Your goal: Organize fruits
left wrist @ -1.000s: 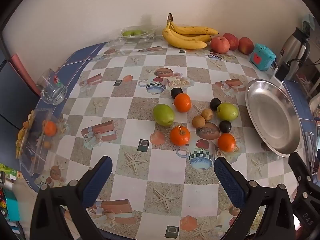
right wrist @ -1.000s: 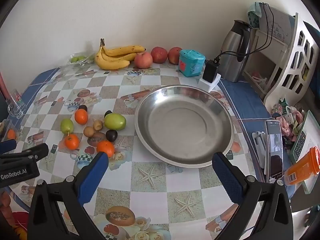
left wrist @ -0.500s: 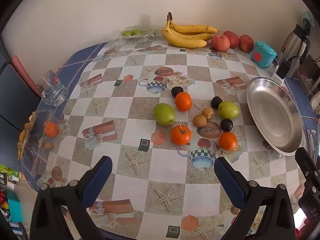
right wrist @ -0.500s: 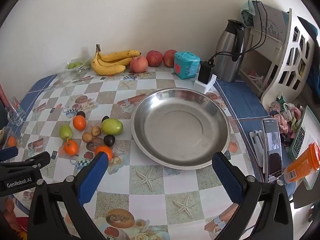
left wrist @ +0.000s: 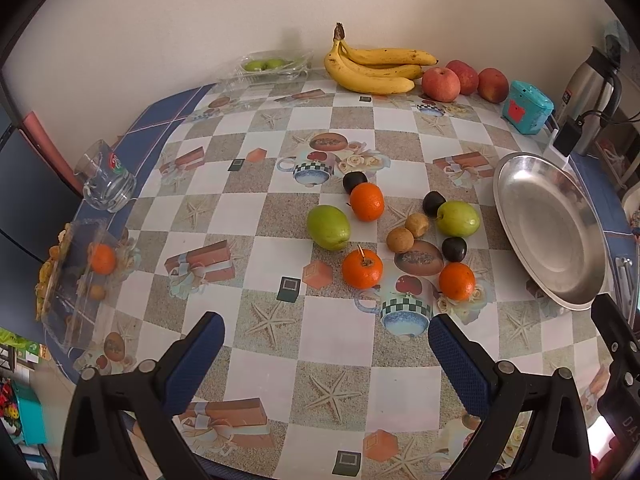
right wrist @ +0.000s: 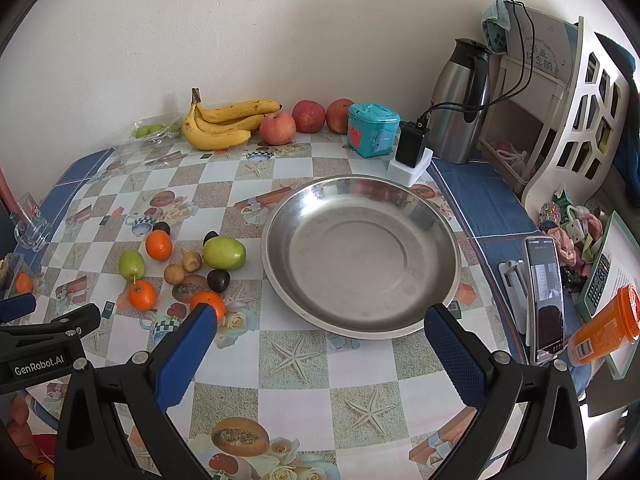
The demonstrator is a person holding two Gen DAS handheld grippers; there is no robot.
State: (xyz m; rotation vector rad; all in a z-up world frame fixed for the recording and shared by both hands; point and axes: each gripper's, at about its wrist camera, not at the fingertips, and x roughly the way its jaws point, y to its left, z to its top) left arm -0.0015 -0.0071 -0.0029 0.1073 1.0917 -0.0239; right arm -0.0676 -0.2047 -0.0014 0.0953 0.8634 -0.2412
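Observation:
Loose fruit lies mid-table: three oranges, two green fruits, two brown kiwis and three dark plums. The same cluster shows in the right wrist view. An empty steel bowl stands to the right of it and also shows in the left wrist view. My left gripper is open and empty, held above the table in front of the fruit. My right gripper is open and empty in front of the bowl.
Bananas and three red apples lie at the back wall beside a teal box. A kettle, a phone and an orange bottle are at the right. A glass and plastic trays are at the left edge.
Both grippers have drawn back a little and risen, so the fruit and bowl sit slightly farther off. Nothing on the table has moved. Both stay open.

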